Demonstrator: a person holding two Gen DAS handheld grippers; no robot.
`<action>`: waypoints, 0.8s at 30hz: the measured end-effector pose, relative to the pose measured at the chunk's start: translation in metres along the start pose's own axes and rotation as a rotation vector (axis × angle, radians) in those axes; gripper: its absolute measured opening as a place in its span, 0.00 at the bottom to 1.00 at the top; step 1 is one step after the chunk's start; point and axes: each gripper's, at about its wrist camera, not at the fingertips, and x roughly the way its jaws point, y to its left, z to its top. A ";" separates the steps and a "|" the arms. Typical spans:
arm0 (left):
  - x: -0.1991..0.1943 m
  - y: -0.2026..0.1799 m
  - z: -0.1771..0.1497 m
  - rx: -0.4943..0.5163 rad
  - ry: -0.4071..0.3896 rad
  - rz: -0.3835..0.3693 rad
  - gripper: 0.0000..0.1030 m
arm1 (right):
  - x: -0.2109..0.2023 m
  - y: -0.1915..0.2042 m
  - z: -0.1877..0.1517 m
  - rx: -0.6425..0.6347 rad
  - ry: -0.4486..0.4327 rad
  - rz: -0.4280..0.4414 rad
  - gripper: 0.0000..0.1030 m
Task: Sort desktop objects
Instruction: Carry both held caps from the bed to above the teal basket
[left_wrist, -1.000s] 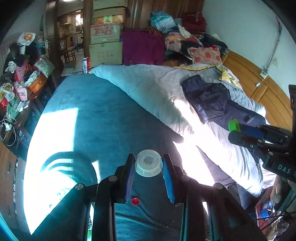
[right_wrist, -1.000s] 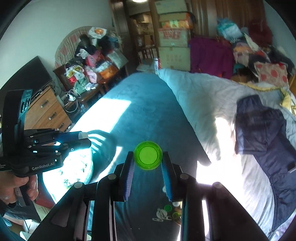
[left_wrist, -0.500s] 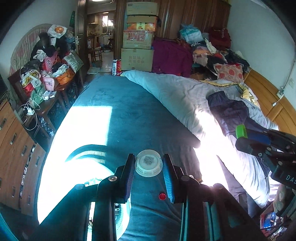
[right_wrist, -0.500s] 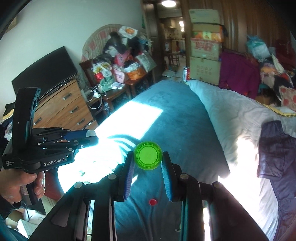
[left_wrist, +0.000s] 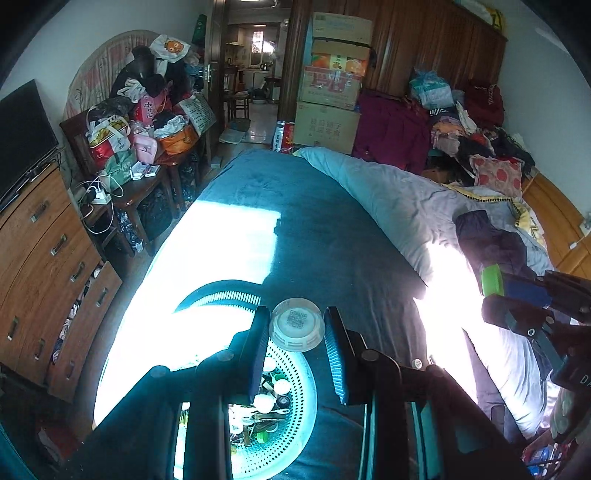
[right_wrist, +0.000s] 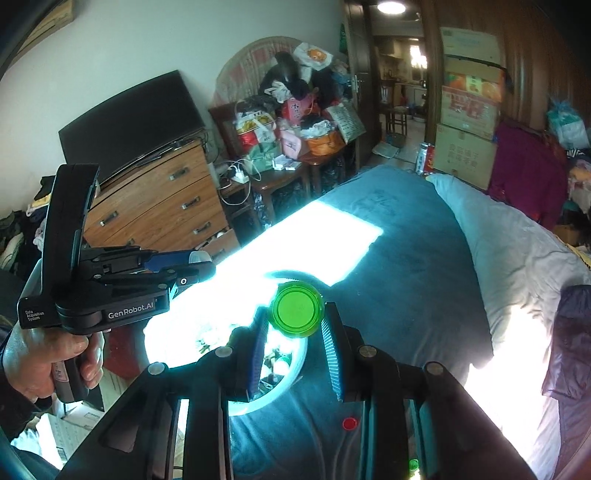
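My left gripper (left_wrist: 296, 325) is shut on a white bottle cap (left_wrist: 297, 325) with a QR code on top. It hangs above a pale perforated basket (left_wrist: 301, 417) that holds several small caps and bits. My right gripper (right_wrist: 295, 325) is shut on a bright green bottle cap (right_wrist: 297, 308), held over the same basket (right_wrist: 295, 373) near its rim. In the left wrist view the right gripper (left_wrist: 495, 291) shows at the right edge with the green cap (left_wrist: 491, 280). The right wrist view has the left gripper (right_wrist: 199, 264) at the left, held by a hand (right_wrist: 40, 354).
The basket sits on a teal blanket (left_wrist: 325, 229) on a bed, in a glaring sun patch. A red cap (right_wrist: 349, 423) and a green cap (right_wrist: 413, 464) lie on the blanket. A pale quilt (left_wrist: 406, 206) and dark jacket (left_wrist: 487, 240) lie right; a wooden dresser (left_wrist: 44, 266) stands left.
Both grippers have swung left across the bed with their caps held. The basket has come under the fingers, and the dresser and television have entered the views.
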 end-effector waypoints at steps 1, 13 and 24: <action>0.000 0.007 0.000 -0.007 0.002 0.004 0.30 | 0.005 0.004 0.003 -0.005 0.007 0.010 0.27; 0.019 0.069 -0.005 -0.049 0.081 0.010 0.30 | 0.061 0.037 0.024 -0.032 0.106 0.099 0.27; 0.055 0.107 -0.009 -0.040 0.226 -0.003 0.30 | 0.106 0.049 0.034 -0.005 0.217 0.169 0.27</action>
